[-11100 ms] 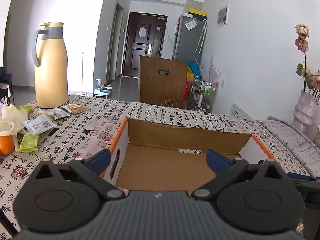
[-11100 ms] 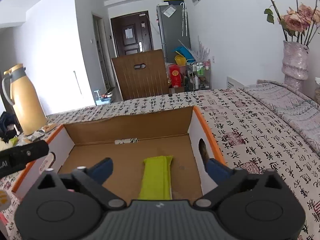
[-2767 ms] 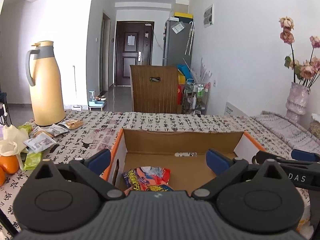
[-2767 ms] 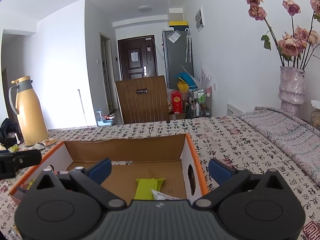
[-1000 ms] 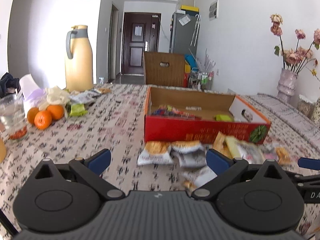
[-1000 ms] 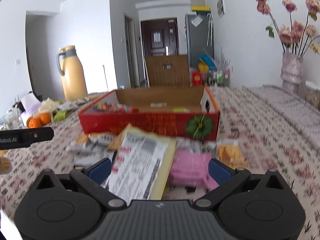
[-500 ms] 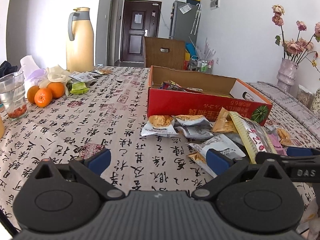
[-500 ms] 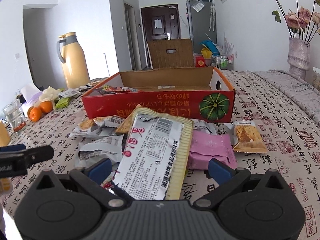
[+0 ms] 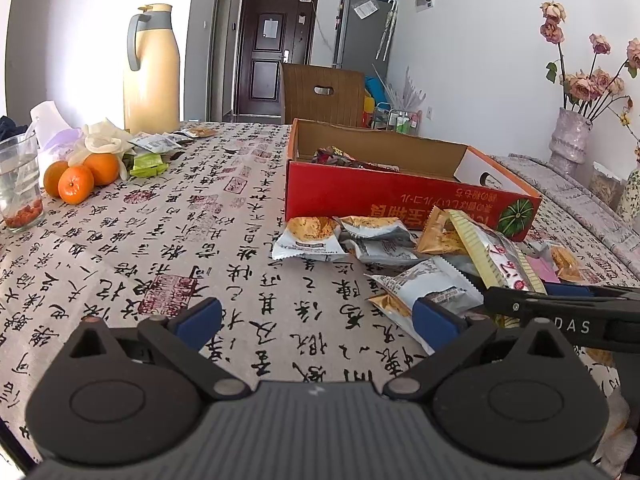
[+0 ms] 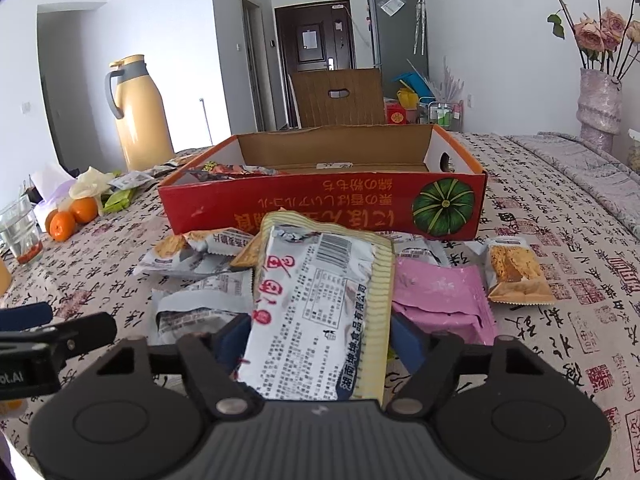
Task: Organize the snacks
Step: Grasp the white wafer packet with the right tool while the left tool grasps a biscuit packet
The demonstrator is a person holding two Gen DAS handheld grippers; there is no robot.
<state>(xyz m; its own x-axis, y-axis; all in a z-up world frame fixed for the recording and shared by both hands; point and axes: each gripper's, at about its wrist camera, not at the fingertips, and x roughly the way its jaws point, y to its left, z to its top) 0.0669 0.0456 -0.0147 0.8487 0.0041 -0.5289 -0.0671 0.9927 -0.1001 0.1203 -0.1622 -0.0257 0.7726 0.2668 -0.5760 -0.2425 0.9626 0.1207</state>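
A red cardboard box (image 10: 320, 204) stands open on the table with a few snacks inside. In front of it lies a pile of snack packets (image 9: 308, 236). My right gripper (image 10: 320, 342) is closing, and its blue pads meet both edges of a large silver and yellow packet (image 10: 316, 320), which tilts up off the pile (image 9: 496, 260). A pink packet (image 10: 440, 292) and a biscuit packet (image 10: 516, 276) lie just right of it. Left of the pile, my left gripper (image 9: 316, 320) hangs open over bare tablecloth with nothing between its fingers.
A tall yellow thermos (image 9: 150, 72), oranges (image 9: 80, 176), a glass (image 9: 18, 184) and more small packets (image 9: 150, 162) sit at the table's left. A vase of flowers (image 9: 568, 140) stands at the far right. A wooden chair (image 9: 322, 94) is behind the box.
The right gripper's jaws have narrowed from wide apart onto the silver and yellow packet, and it has edged closer to the pile. The left gripper has barely moved.
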